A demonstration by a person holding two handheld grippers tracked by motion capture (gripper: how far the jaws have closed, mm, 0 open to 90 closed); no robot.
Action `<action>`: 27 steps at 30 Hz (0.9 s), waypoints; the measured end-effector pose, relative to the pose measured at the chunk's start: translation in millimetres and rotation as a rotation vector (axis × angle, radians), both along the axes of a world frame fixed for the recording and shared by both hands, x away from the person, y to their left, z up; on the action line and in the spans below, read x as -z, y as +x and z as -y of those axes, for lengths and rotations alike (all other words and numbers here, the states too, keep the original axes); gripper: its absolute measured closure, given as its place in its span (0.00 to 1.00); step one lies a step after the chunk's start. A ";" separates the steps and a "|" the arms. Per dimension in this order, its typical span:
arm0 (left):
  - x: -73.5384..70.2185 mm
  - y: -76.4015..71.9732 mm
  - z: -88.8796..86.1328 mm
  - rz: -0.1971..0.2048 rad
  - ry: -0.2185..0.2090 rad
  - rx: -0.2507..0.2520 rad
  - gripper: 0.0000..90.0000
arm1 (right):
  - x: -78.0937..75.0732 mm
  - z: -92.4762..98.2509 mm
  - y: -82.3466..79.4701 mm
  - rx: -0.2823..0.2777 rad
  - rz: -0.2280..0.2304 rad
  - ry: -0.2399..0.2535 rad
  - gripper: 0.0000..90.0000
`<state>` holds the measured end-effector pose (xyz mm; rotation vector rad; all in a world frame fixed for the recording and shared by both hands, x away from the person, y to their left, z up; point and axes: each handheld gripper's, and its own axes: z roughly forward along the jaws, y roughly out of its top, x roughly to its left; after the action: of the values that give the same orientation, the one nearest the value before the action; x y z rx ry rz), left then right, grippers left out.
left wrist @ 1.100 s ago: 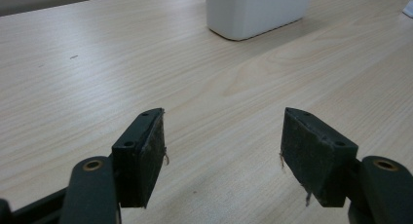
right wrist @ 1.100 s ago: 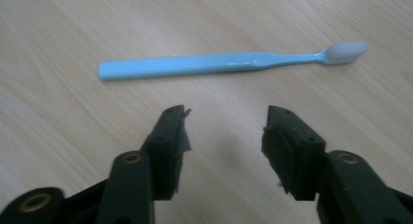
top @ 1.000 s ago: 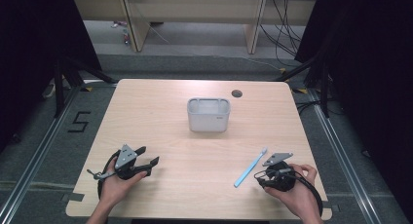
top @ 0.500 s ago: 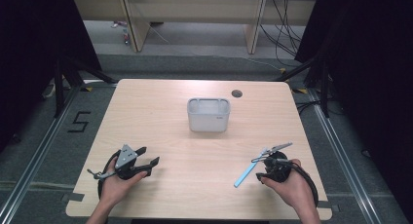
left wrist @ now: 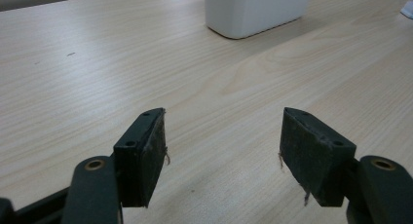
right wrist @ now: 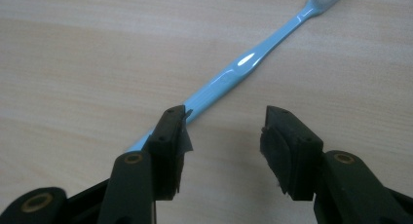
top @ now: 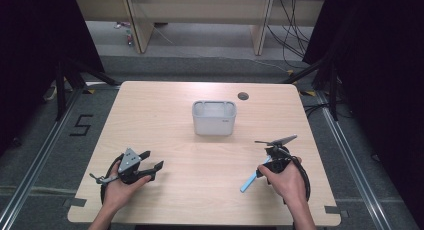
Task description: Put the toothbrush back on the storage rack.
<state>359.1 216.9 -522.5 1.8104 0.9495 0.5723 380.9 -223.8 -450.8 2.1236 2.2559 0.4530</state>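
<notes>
High view, lower part of the frame: left hand (top: 119, 189) wrapped around the left gripper (top: 151, 160), jaws spread wide with bare wood between them, cable looping back beside the wrist. Lower right: right hand (top: 282, 181) around the right gripper (top: 265, 149), directly over a light blue toothbrush (top: 248, 181) lying flat on the wooden table (top: 165, 115), its handle end poking out toward lower left from under the hand. Right gripper view, bottom of the frame: jaws parted, pinching nothing, toothbrush (right wrist: 234, 74) running diagonally from behind the left jaw up to the upper right corner, where the white bristle head sits; whether that jaw touches the handle, cannot tell. Left gripper view: both pads (left wrist: 148, 146) frayed at the edges, open over plain wood grain. Farther up, centre of the high view: grey rectangular container (top: 214, 117), open-topped, standing upright, well apart from both grippers; same container (left wrist: 255, 9) at the top of the left gripper view. Beyond it, near the far edge: small dark round hole (top: 243, 96).
</notes>
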 end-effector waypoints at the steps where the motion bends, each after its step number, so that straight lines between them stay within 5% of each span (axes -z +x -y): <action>1: 0.0 0.0 0.1 0.001 0.001 0.001 0.37 | 0.9 -1.2 2.1 0.017 -0.005 -0.001 0.57; 3: -0.2 -0.3 0.4 0.000 0.007 -0.002 0.37 | 3.0 -5.8 5.6 0.059 -0.022 0.013 0.56; 6: -0.7 -0.8 0.5 -0.006 0.012 -0.004 0.37 | 5.4 -6.8 9.3 0.049 -0.024 0.017 0.57; 8: -0.3 -0.5 1.1 -0.003 0.009 -0.001 0.37 | 5.0 -14.8 12.7 0.116 -0.076 0.039 0.57; 11: -0.4 -0.7 1.3 -0.004 0.011 0.002 0.37 | 8.4 -12.4 15.1 0.067 -0.042 0.026 0.57; 16: -0.7 -1.1 1.8 -0.008 0.019 0.001 0.37 | 7.6 -23.5 18.2 0.170 -0.104 0.023 0.55; 17: -0.3 -0.9 2.1 -0.004 0.013 0.004 0.37 | 10.5 -21.3 19.9 0.126 -0.088 -0.013 0.55; 22: -0.3 -0.9 2.2 -0.004 0.015 0.004 0.37 | 12.6 -28.9 21.9 0.190 -0.099 0.001 0.54; 23: -0.3 -0.9 2.2 -0.004 0.015 0.004 0.37 | 12.9 -24.3 23.0 0.137 -0.099 -0.025 0.54; 27: -0.4 -0.9 2.3 -0.004 0.017 0.005 0.37 | 13.2 -26.8 23.7 0.164 -0.116 -0.028 0.54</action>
<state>358.1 214.5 -522.2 1.8295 0.9448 0.5753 404.6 -197.0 -464.0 2.3542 2.1044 0.2988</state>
